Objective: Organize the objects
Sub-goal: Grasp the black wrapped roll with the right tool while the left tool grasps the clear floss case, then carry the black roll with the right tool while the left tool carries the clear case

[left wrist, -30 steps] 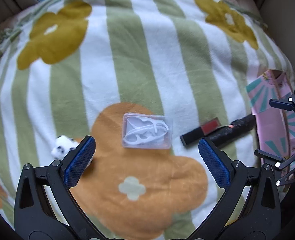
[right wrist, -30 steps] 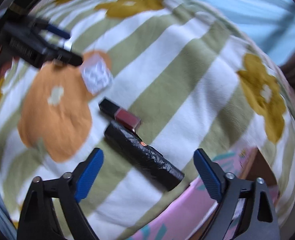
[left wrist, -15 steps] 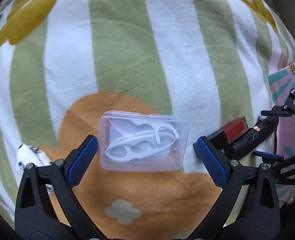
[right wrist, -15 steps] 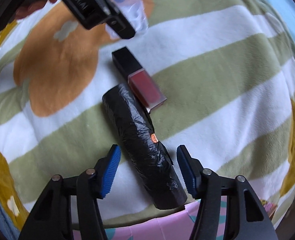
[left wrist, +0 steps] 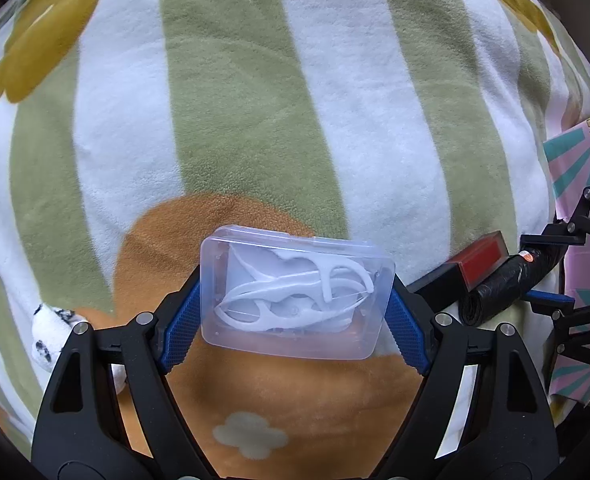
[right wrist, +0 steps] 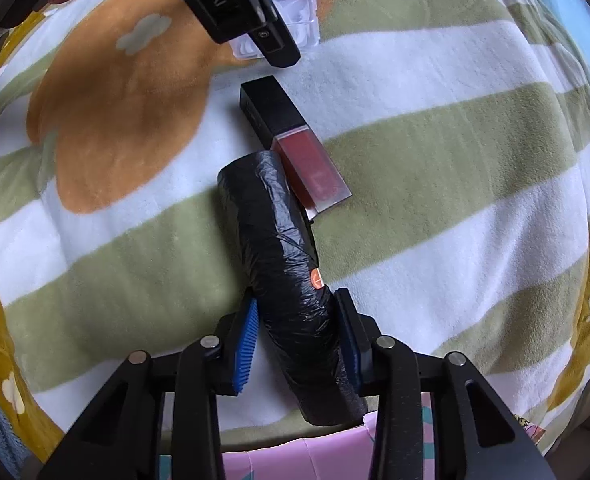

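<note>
Right wrist: lipstick (right wrist: 295, 148) touching black roll (right wrist: 291, 280).

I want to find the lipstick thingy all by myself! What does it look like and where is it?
Look at the striped blanket with its big orange flower. On the white stripe beside that flower lies a lip gloss tube, touching a black roll of bin bags. It is the only boxy stick that is half black cap and half see-through dark red; the roll is round, crinkly and black all over.

A box of floss picks (left wrist: 297, 298) lies on the blanket (left wrist: 231, 120). At its 3 o'clock lies a lipstick (left wrist: 461, 270), and a roll of bags (left wrist: 507, 284) touches that on the far side. A paper box (left wrist: 575, 168) sits further toward 3 o'clock, and a small toy (left wrist: 53, 336) lies at 9 o'clock.
</note>
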A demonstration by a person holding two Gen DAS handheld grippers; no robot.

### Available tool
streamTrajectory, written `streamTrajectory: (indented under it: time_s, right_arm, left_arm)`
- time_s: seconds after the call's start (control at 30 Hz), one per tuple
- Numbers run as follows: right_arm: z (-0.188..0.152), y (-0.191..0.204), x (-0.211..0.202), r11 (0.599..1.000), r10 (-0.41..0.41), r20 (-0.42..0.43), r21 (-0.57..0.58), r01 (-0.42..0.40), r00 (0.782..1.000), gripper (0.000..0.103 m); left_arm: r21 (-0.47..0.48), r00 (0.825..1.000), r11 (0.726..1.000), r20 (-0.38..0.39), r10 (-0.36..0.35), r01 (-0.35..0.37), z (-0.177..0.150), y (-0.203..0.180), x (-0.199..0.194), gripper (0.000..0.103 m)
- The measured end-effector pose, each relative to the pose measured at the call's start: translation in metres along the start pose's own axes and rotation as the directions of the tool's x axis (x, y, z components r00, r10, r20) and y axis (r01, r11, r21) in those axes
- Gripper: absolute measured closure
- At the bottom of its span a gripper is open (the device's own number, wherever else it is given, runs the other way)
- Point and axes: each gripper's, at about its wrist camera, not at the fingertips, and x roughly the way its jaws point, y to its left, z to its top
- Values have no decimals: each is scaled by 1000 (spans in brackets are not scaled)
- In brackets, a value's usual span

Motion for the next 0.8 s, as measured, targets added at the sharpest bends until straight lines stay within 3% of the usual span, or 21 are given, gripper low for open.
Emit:
streamTrajectory:
  time_s: [0.4,0.67,0.77,0.8]
  right_arm:
    - [-29,19,-43,992,-1,49,123,-5,999,71]
    - [-61,46,-100,957,-5,107,290,-26,994,71]
    - [-14,30,-134,929,-3,124,368,-43,992,71]
    - [-18,35,-145,910,5,137,410,-61,991,71]
  left_arm:
    - [-11,998,1000,67,10,-9,-16,-1,-55,23]
    - [-42,991,999,131,25,-19,-49,11,-115,23]
    - [-52,988,999,156,17,-9,-62,19,-141,23]
    - [-48,986,999,167,18,-10,-70,19,-152,23]
